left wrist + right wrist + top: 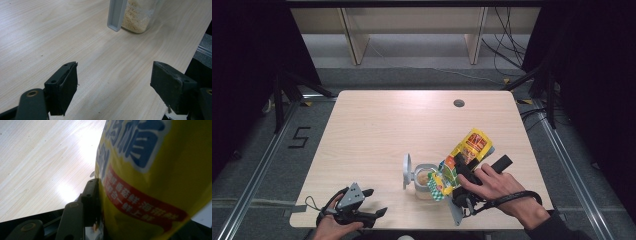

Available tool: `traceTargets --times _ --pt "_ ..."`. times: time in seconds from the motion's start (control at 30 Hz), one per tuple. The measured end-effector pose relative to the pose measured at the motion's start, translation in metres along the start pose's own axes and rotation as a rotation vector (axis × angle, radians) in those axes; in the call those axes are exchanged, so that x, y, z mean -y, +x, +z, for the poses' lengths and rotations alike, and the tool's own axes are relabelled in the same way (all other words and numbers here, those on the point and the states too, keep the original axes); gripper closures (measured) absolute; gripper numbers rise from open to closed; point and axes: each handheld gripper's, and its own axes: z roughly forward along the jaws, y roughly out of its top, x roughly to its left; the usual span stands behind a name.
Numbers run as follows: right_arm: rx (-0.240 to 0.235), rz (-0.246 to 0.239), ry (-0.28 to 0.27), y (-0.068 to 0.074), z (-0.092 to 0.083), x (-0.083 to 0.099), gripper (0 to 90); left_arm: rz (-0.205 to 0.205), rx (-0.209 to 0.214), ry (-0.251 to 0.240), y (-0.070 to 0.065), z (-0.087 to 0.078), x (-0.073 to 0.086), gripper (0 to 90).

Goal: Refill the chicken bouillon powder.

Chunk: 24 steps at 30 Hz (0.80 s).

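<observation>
**Yellow seasoning pouch tipped over an open jar**

The right gripper [460,176] is clamped on a yellow foil pouch with red and blue lettering [464,155], which lies tilted, its opened end pointing down toward a clear glass jar partly filled with pale beige granules [424,184]. In the right gripper view the left black jaw presses flat against the pouch [150,177], and the printed side crowds most of the picture. The person's right hand [497,187] grips the tool from the near right side of the light wooden table [377,125].

The jar stands upright near the table's front edge, toward the middle, with its grey hinged lid [406,171] swung open and standing on the jar's left side. The left gripper view shows the same jar [137,15] and lid [116,13] farther off, beyond the jaws.

The left gripper [371,202] rests at the near left corner of the table, well apart from the jar, its jaws spread wide with nothing between them.
</observation>
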Motion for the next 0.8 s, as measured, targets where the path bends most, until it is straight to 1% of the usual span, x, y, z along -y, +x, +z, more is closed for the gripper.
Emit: traceTargets --times 0.03,0.07,0.1,0.13,0.2,0.23,0.3,0.4,0.43,0.47,0.5,0.53,0.57,0.6,0.63,0.67,0.7,0.73,0.8 --pt "-0.001 0.0 0.0 -0.0001 -0.0001 0.0 57.3 0.001 0.0 0.0 0.0 -0.0001 0.0 21.2" --pt "-0.004 0.011 0.005 0.0004 -0.0005 -0.0004 57.3 -0.005 0.009 0.011 -0.0004 -0.0018 -0.0008 21.2" --pt "0.001 -0.002 0.0 -0.0003 -0.0001 -0.0001 57.3 -0.012 0.016 -0.009 -0.001 -0.0009 -0.0006 21.2" --pt "0.0 -0.002 0.0 -0.0003 -0.0002 -0.0001 57.3 -0.017 0.016 -0.007 -0.0011 -0.001 -0.0004 21.2" --pt "0.0 -0.002 0.001 -0.0005 -0.0002 -0.0001 57.3 -0.016 0.019 -0.014 -0.0008 -0.0005 -0.0002 21.2" --pt "0.0 -0.003 0.0 -0.0005 -0.0002 -0.0001 57.3 0.008 0.017 -0.009 0.0005 -0.0014 -0.0009 21.2" --pt "0.001 -0.002 0.0 -0.0005 -0.0003 -0.0001 57.3 0.0 0.019 -0.012 -0.0002 -0.0013 -0.001 21.2" --pt "0.001 0.002 0.0 0.0 -0.0003 -0.0001 57.3 0.007 0.017 -0.009 0.0003 -0.0013 -0.0008 21.2" --pt "0.002 0.002 -0.001 0.0002 -0.0003 -0.0001 57.3 -0.005 0.017 -0.007 -0.0004 -0.0011 -0.0008 21.1" --pt "0.0 0.002 -0.001 0.0002 -0.0003 -0.0001 57.3 -0.002 0.006 0.003 0.0003 -0.0005 -0.0002 21.2" --pt "-0.001 0.003 -0.001 0.0004 -0.0003 0.0 57.3 0.0 -0.006 -0.002 -0.0002 0.0001 0.0 21.2" --pt "0.0 0.003 -0.001 0.0007 -0.0002 0.0 57.3 -0.003 0.0 0.001 0.0 -0.0001 -0.0002 21.2" --pt "-0.002 0.006 -0.002 0.0009 -0.0002 0.0001 57.3 -0.01 0.003 -0.006 -0.0004 0.0 0.0 21.1" --pt "0.002 0.01 -0.001 0.0011 0.0 0.0002 57.3 -0.034 0.019 -0.019 -0.002 0.0001 -0.0003 21.1" --pt "0.004 0.011 -0.002 0.0013 0.0001 0.0003 57.3 -0.034 0.018 -0.019 -0.002 0.0002 -0.0003 21.2" --pt "-0.004 0.06 0.007 0.0039 -0.001 -0.0007 57.3 -0.033 0.019 -0.023 -0.0019 0.0004 0.0 21.2" --pt "-0.008 0.05 0.009 0.003 -0.0011 -0.0004 57.4 -0.034 0.018 -0.019 -0.002 0.0002 -0.0003 21.2" --pt "-0.003 0.019 -0.001 0.0011 -0.0002 0.0007 57.3 -0.034 0.018 -0.019 -0.002 0.0002 -0.0002 21.2" --pt "0.002 0.018 0.0 0.0009 -0.0001 0.0008 57.3 -0.033 0.02 -0.023 -0.0018 0.0005 0.0 21.1"
